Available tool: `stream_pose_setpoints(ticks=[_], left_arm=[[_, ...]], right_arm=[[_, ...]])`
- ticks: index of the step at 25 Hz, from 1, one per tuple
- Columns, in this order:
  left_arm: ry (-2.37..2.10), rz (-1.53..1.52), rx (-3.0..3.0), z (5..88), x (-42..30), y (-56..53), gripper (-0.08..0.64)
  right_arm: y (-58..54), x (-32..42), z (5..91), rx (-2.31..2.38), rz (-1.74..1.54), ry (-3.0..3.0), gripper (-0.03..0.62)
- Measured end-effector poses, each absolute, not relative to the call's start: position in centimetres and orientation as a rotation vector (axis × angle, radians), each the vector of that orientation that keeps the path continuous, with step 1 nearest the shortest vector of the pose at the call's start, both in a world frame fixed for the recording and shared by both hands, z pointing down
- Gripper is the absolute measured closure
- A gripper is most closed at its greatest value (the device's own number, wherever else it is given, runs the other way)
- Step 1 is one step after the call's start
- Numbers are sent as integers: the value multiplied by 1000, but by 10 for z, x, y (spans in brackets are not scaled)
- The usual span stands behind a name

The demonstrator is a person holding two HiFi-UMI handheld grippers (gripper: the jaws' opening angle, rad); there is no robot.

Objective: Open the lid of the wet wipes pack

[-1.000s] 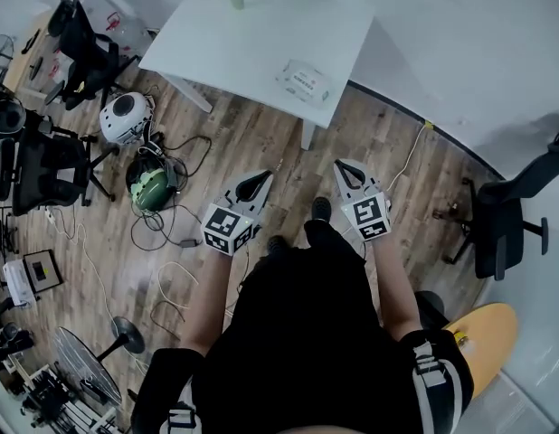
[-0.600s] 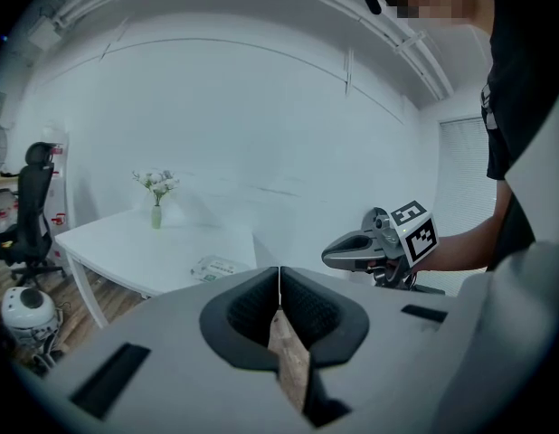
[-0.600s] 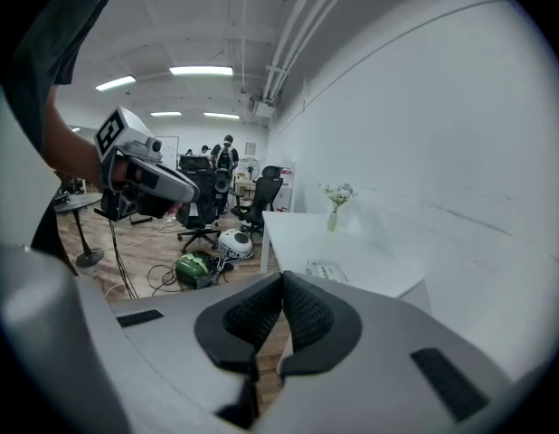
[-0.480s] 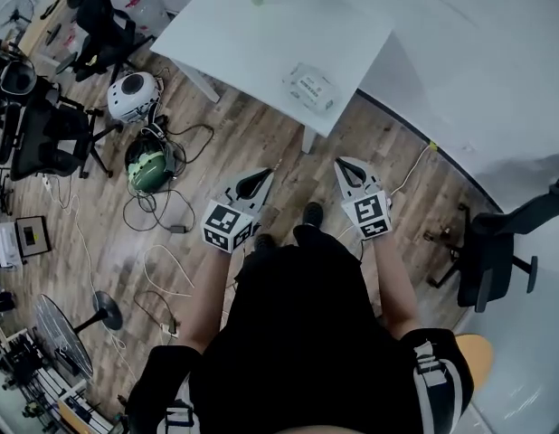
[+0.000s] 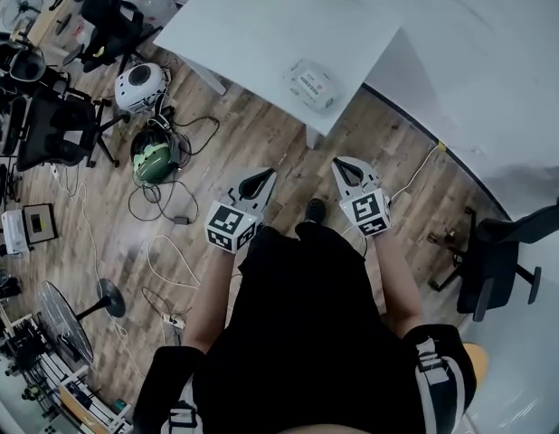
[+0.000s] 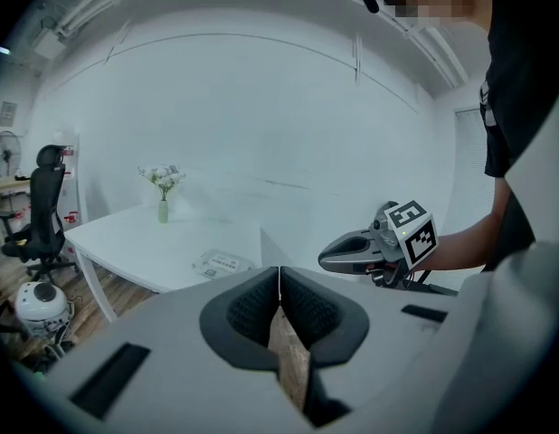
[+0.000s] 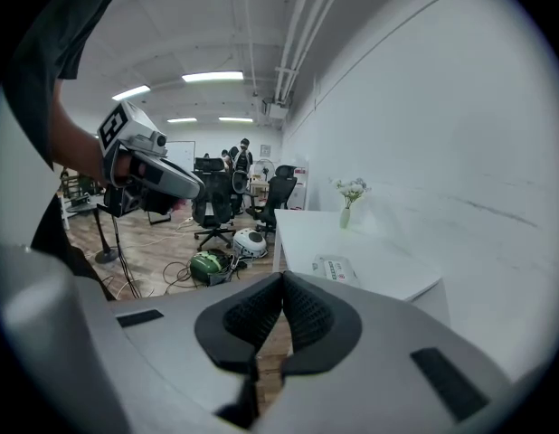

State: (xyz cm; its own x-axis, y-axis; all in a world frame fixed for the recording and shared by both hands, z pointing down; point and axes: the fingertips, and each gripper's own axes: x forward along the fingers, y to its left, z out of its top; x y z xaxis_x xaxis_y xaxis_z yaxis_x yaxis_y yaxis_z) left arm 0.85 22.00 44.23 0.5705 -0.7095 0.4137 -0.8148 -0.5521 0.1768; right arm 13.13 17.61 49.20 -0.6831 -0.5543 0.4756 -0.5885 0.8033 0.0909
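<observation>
The wooden floor (image 5: 261,143) fills the middle of the head view, and we stand on it short of the white table (image 5: 261,34) at upper centre. Our left gripper (image 5: 263,175) and right gripper (image 5: 339,164) hang side by side mid-frame over the floor, well apart from the table. Each has its jaws pressed together with nothing between them. The wet wipes pack (image 5: 311,83) lies flat near the table's lower right corner, untouched. Its lid is too small to read, though it looks closed. We judge that nothing is done yet: reaching the pack, steadying it and lifting the lid all remain.
</observation>
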Motion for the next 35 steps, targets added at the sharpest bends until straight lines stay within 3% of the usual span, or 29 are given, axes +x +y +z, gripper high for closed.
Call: stream_pose_setpoints(ticks=[35], left_arm=[[-1078, 351, 2578, 436, 54, 138, 535]], right_arm=[[134, 176, 481, 991, 109, -2391, 577]])
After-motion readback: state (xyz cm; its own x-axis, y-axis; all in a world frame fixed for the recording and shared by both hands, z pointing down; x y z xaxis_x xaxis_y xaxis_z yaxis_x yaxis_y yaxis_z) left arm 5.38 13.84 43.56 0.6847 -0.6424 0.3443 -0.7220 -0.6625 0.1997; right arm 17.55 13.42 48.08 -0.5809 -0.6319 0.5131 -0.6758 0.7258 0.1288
